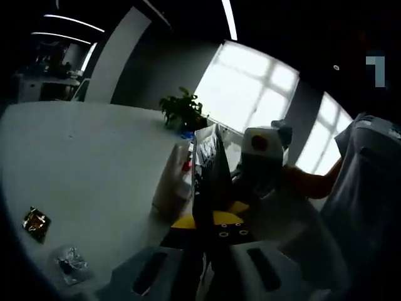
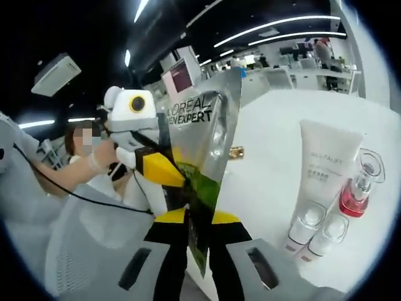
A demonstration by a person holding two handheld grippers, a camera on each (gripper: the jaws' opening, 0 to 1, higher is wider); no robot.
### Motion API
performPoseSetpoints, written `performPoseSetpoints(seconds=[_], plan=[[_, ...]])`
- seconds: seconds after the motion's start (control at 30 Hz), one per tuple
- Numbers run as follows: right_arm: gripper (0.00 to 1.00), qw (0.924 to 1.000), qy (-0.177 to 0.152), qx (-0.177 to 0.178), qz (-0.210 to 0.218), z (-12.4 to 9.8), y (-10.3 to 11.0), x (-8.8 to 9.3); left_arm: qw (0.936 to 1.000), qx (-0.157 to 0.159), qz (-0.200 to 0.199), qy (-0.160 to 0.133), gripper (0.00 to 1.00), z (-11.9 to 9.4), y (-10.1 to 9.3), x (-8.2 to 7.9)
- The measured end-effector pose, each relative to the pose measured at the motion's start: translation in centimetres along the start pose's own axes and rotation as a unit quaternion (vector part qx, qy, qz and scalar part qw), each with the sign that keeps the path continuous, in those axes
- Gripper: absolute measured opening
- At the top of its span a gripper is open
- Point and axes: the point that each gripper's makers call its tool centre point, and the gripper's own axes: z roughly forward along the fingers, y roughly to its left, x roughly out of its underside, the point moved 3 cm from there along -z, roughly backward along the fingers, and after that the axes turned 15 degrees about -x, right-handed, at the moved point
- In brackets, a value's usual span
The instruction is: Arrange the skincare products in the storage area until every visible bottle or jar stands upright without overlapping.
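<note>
A silver L'Oreal Men Expert package (image 2: 203,135) is held up over the white table (image 2: 269,157), gripped from two sides. My right gripper (image 2: 197,221) is shut on its lower edge. My left gripper (image 2: 164,170) comes in from the left and is shut on its side. In the left gripper view the package (image 1: 210,166) appears edge-on and dark, clamped in my left gripper (image 1: 210,221). A white tube (image 2: 324,168), a pink glass bottle (image 2: 356,191) and two small white bottles (image 2: 308,224) stand upright at the right, close together.
A pale tube (image 1: 172,182) stands beside the package. Two small foil wrappers (image 1: 36,222) lie on the table (image 1: 94,157) near its left edge. A potted plant (image 1: 183,110) sits at the far side. A person's orange sleeve (image 1: 313,183) is at the right.
</note>
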Motion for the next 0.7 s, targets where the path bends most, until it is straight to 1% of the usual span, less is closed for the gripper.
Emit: performPoseSetpoints(seconds=[0.03, 0.07, 0.17, 0.27, 0.3, 0.43, 0.53, 0.57, 0.6, 0.67, 0.7], plan=[[0.11, 1.0000, 0.000, 0.000, 0.000, -0.1, 0.0, 0.0, 1.0000, -0.007, -0.001, 0.004, 0.00, 0.1, 0.3, 0.2], [0.11, 1.0000, 0.001, 0.003, 0.001, -0.3, -0.2, 0.0, 0.9998, -0.006, -0.009, 0.015, 0.00, 0.1, 0.6, 0.5], [0.11, 1.0000, 0.003, 0.009, 0.001, -0.9, -0.5, 0.1, 0.9997, -0.004, -0.021, 0.014, 0.00, 0.3, 0.9, 0.6], [0.12, 0.9997, 0.011, 0.020, -0.003, -1.1, -0.8, 0.3, 0.9993, -0.010, -0.029, 0.022, 0.00, 0.7, 1.4, 1.0], [0.13, 0.9995, 0.014, 0.028, -0.007, -1.3, -1.0, 0.4, 0.9991, -0.011, -0.030, 0.026, 0.00, 0.7, 1.5, 1.2], [0.14, 0.9992, 0.014, 0.035, -0.012, -1.8, -1.1, 0.4, 0.9983, -0.019, -0.038, 0.039, 0.00, 0.9, 2.2, 2.0], [0.14, 0.9990, 0.017, 0.040, -0.013, -2.0, -1.3, 0.5, 0.9972, -0.025, -0.054, 0.045, 0.00, 1.2, 2.8, 2.4], [0.15, 0.9989, 0.019, 0.042, -0.013, -2.1, -1.3, 0.6, 0.9972, -0.025, -0.054, 0.045, 0.00, 1.2, 2.9, 2.4], [0.15, 0.9988, 0.020, 0.043, -0.014, -2.2, -1.4, 0.6, 0.9965, -0.032, -0.059, 0.050, 0.00, 1.4, 3.2, 2.6], [0.12, 0.9989, 0.020, 0.041, -0.012, -2.3, -1.3, 0.6, 0.9956, -0.045, -0.057, 0.059, 0.00, 1.6, 3.6, 3.0], [0.12, 0.9990, 0.018, 0.040, -0.011, -2.3, -1.3, 0.6, 0.9953, -0.046, -0.057, 0.064, 0.00, 1.8, 3.7, 3.2]])
